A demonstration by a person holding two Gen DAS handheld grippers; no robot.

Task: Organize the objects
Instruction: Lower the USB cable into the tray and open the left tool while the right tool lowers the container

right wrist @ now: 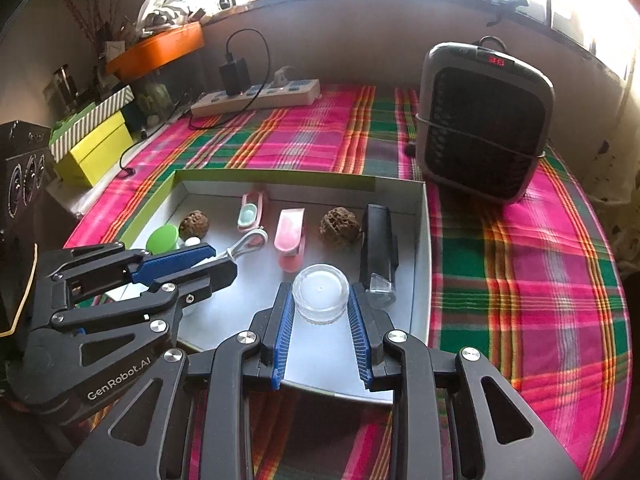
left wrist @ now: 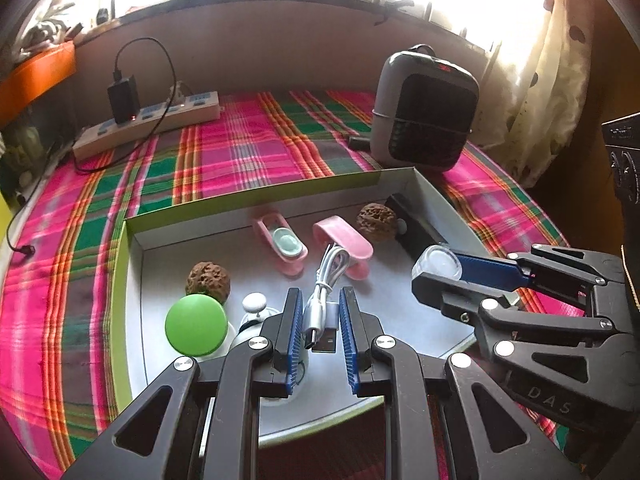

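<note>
A shallow cardboard box [left wrist: 256,196] [right wrist: 424,240] with a green rim lies on the plaid cloth. My left gripper [left wrist: 320,296] is shut on a coiled white USB cable [left wrist: 326,284], seen also in the right wrist view [right wrist: 248,245]. My right gripper [right wrist: 320,292] is shut on a clear round plastic jar [right wrist: 320,292], just above the box floor; it shows in the left wrist view [left wrist: 440,264]. In the box lie two brown walnuts [left wrist: 208,278] [left wrist: 378,220], two pink clips [left wrist: 282,242] [left wrist: 348,238], a green round cap [left wrist: 196,324], a small white knob [left wrist: 254,303] and a black stapler-like item [right wrist: 378,244].
A grey and black fan heater [right wrist: 484,120] stands behind the box on the right. A power strip [right wrist: 260,98] with a black charger [right wrist: 234,74] lies at the back left. Yellow and striped boxes [right wrist: 94,140] sit at the left edge. A curtain [left wrist: 548,80] hangs at the right.
</note>
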